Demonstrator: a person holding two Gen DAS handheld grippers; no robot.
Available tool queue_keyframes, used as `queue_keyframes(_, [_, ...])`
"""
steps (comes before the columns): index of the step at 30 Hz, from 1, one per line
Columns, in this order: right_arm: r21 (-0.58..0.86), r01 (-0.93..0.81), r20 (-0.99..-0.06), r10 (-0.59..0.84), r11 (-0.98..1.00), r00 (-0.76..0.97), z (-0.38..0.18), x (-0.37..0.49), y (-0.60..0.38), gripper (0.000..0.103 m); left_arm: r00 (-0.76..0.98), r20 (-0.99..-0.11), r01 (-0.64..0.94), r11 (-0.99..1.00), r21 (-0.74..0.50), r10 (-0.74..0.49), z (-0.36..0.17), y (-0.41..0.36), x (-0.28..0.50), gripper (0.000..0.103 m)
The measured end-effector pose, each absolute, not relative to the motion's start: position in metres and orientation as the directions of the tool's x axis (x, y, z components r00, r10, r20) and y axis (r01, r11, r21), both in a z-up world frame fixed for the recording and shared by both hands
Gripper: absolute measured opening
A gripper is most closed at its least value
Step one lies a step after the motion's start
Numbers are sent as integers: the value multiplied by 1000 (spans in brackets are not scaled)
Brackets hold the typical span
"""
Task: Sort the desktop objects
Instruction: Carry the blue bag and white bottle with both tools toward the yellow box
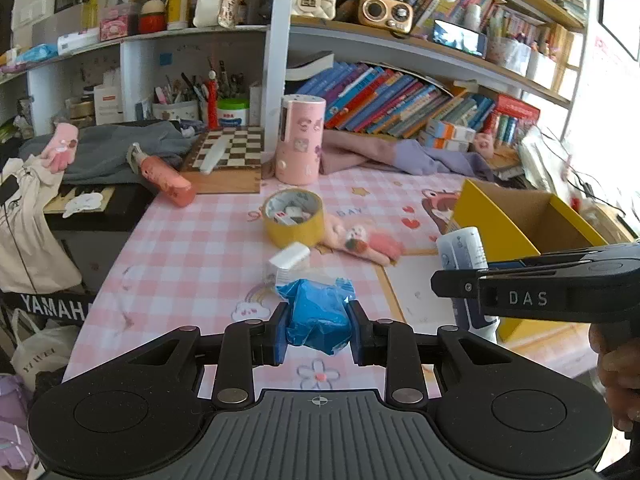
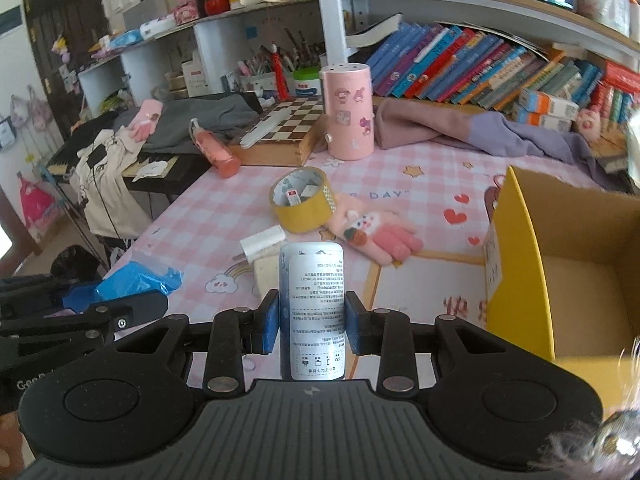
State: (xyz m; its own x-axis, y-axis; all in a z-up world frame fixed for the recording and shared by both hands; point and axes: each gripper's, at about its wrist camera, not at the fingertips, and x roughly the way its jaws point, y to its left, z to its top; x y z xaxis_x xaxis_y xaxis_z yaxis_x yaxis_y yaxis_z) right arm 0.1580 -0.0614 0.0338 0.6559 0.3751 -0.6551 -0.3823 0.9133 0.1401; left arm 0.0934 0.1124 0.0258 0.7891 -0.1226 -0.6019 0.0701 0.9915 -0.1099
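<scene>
1. The blue wrapper (image 1: 318, 322) (crumpled, glossy) sits clamped between both pads of the left gripper (image 1: 319, 330), held above the pink checked tablecloth (image 1: 192, 248).
2. The white tube (image 2: 313, 312), printed label facing the camera, is pinched upright between both pads of the right gripper (image 2: 312, 322), jaws narrowed onto its sides.
3. The yellow cardboard box (image 2: 520, 264) stands open on the right side of the table, just beside the right gripper.
4. Lying on the cloth beyond both grippers: 1 white charger plug (image 2: 262, 244), 1 yellow tape roll (image 2: 302, 210) with small items inside it, and 1 pink plush glove (image 2: 380, 236) touching the roll.
5. A pink cylinder (image 2: 348, 112) stands upright farther back, beside the chessboard (image 2: 284, 126).
</scene>
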Motion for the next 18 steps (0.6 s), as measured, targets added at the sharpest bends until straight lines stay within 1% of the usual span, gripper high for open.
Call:
queue_keyframes(12, [160,-309,-659,335,937,674,32,105,-65,30,778,-600,155,983,-102,-185,26,107,59,28])
queue_keyframes(18, [144,-250,-671,280,958,687,29,83,-72,30,769,-597,220,971,-90,-230,27,100,47,28])
